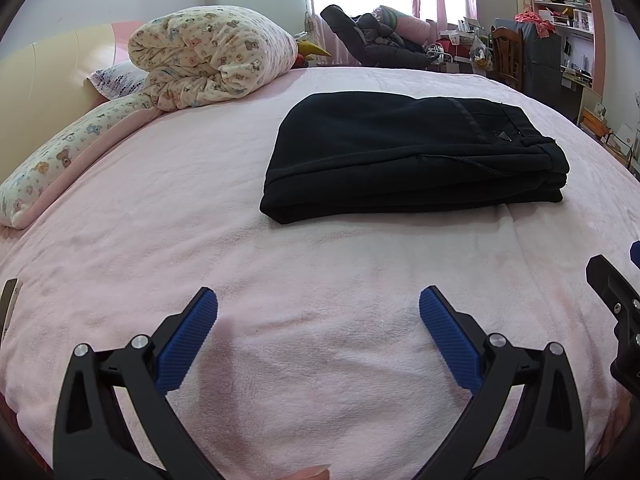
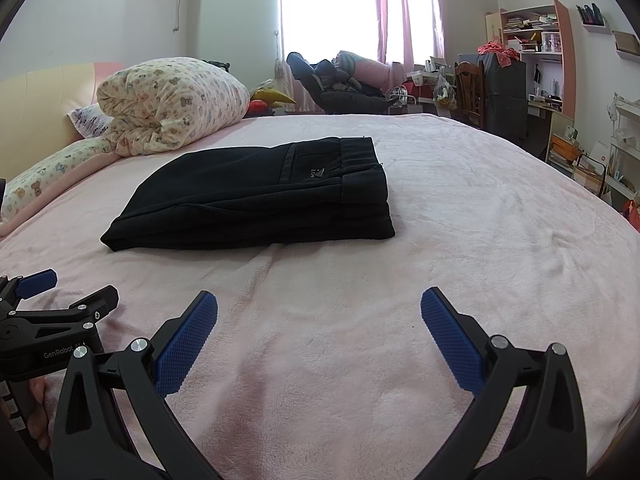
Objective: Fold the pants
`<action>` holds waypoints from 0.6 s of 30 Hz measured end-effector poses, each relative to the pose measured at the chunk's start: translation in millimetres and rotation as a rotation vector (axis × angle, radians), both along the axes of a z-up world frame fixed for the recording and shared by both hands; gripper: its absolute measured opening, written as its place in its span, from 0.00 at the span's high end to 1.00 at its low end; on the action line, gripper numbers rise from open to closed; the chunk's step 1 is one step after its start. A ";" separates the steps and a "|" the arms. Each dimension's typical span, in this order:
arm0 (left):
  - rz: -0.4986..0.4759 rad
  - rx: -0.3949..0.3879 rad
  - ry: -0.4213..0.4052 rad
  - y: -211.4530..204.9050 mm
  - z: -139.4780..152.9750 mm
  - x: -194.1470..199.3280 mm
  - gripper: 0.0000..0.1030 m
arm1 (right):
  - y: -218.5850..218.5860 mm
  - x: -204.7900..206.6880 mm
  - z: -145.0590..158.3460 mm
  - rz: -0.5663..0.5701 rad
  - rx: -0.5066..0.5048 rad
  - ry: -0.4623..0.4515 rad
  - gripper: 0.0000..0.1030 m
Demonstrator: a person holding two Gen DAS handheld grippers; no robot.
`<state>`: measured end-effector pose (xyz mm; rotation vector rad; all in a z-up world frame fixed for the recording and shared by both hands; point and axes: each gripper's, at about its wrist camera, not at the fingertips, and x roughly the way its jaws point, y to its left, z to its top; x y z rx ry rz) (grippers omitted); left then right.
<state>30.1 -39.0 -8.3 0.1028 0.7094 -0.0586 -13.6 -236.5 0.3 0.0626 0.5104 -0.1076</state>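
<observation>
Black pants (image 1: pixel 412 156) lie folded into a compact stack on the pink bed (image 1: pixel 280 280), waistband to the right; they also show in the right wrist view (image 2: pixel 256 196). My left gripper (image 1: pixel 318 312) is open and empty, hovering over bare blanket well short of the pants. My right gripper (image 2: pixel 319 312) is open and empty too, likewise near the front of the bed (image 2: pixel 480 240). The left gripper also shows at the left edge of the right wrist view (image 2: pixel 60 292), and part of the right gripper shows at the right edge of the left wrist view (image 1: pixel 616 312).
A rolled teddy-print quilt (image 1: pixel 212 56) and pillows (image 1: pixel 60 160) lie at the bed's far left. Beyond the bed are a dark pile of clothes (image 1: pixel 376 40), a wooden chair (image 1: pixel 508 56) and cluttered shelves (image 1: pixel 564 12).
</observation>
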 end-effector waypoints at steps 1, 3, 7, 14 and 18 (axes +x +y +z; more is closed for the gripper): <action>-0.001 -0.001 0.000 0.0 0.0 0.0 0.02 | -0.1 -0.1 0.0 0.000 0.000 0.000 0.01; 0.000 0.000 0.000 0.0 0.0 0.0 0.02 | -0.1 -0.1 0.0 0.000 0.000 0.000 0.01; -0.001 0.000 0.000 -0.3 0.1 -0.1 0.02 | 0.1 -0.3 0.1 0.000 -0.001 0.000 0.01; 0.002 0.002 -0.004 -0.5 -0.2 -0.3 0.02 | 0.3 0.1 0.2 0.000 0.000 0.001 0.01; 0.006 -0.002 -0.011 0.4 -0.9 -1.0 0.02 | -0.1 0.3 -1.0 0.002 -0.001 0.004 0.01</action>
